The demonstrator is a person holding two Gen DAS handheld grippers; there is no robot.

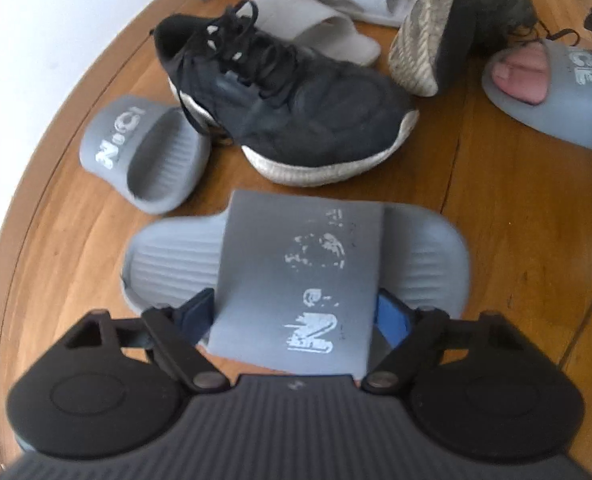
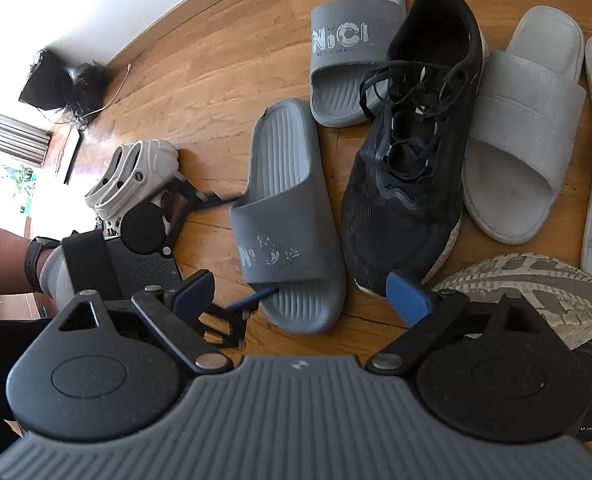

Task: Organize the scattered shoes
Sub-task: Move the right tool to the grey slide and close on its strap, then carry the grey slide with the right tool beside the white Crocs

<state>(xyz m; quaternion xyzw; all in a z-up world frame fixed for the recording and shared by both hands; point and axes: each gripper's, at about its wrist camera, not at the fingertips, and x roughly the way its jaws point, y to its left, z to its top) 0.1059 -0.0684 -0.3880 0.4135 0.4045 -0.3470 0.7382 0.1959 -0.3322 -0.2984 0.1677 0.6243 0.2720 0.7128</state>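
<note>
A grey slide (image 1: 296,264) with a worn white logo lies crosswise on the wooden floor (image 1: 496,220). My left gripper (image 1: 296,314) straddles its strap, with both pads against the strap's edges. The right wrist view shows the same slide (image 2: 287,216), with one blue fingertip (image 2: 255,298) of the left gripper at its toe opening. Its matching slide (image 1: 143,156) (image 2: 344,60) sits just beyond. A black laced sneaker (image 1: 296,108) (image 2: 412,152) lies between them. My right gripper (image 2: 302,296) hangs open above the slide's and sneaker's toes, holding nothing.
A second sneaker (image 1: 420,40) lies tipped over with its pale sole (image 2: 536,292) showing. Pale grey slides (image 2: 524,128) lie past the black sneaker. A person's foot (image 1: 520,76) in another grey slide stands at the right. White clogs (image 2: 135,176) rest behind the left hand (image 2: 35,260).
</note>
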